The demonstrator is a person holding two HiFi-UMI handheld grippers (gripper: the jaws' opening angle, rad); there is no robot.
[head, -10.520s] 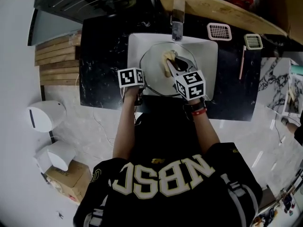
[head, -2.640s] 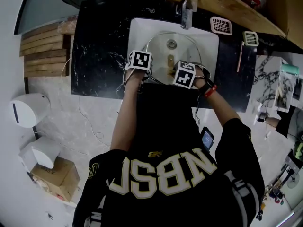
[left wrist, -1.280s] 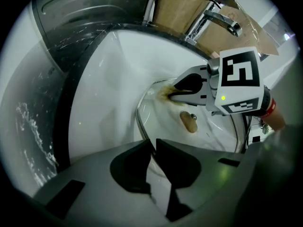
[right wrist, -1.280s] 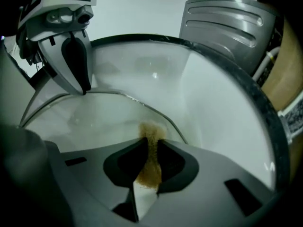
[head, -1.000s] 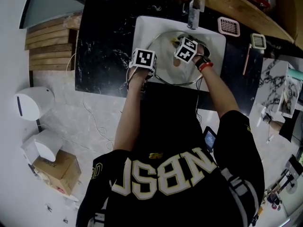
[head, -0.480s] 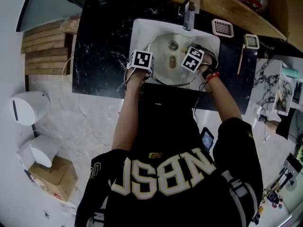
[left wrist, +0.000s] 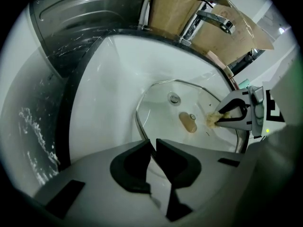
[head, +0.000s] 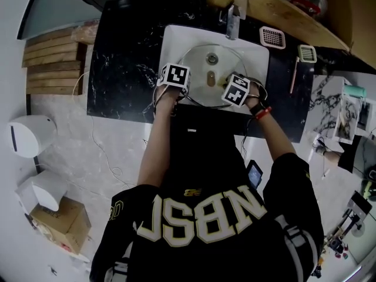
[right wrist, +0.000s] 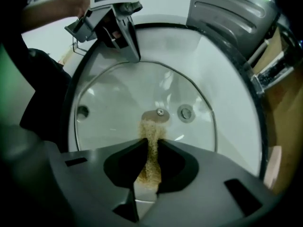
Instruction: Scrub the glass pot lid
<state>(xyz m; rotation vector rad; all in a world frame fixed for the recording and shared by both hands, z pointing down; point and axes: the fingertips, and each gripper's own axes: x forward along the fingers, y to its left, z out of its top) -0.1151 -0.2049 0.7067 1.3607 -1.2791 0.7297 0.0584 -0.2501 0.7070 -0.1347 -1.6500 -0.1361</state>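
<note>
With the left claw (left wrist: pixel 152 148) pinched on the rim of the glass pot lid (right wrist: pixel 118 93), the right claw (right wrist: pixel 151 148) gripping the sponge (right wrist: pixel 150 131) should press flat and sweep evenly

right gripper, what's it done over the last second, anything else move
The right gripper, shut on the sponge, drew back across the glass lid from near the tap toward the person. The left gripper stayed clamped on the lid's rim in the sink.

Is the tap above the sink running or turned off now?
Off, as far as visible: in the left gripper view no water falls from the tap into the sink.
</note>
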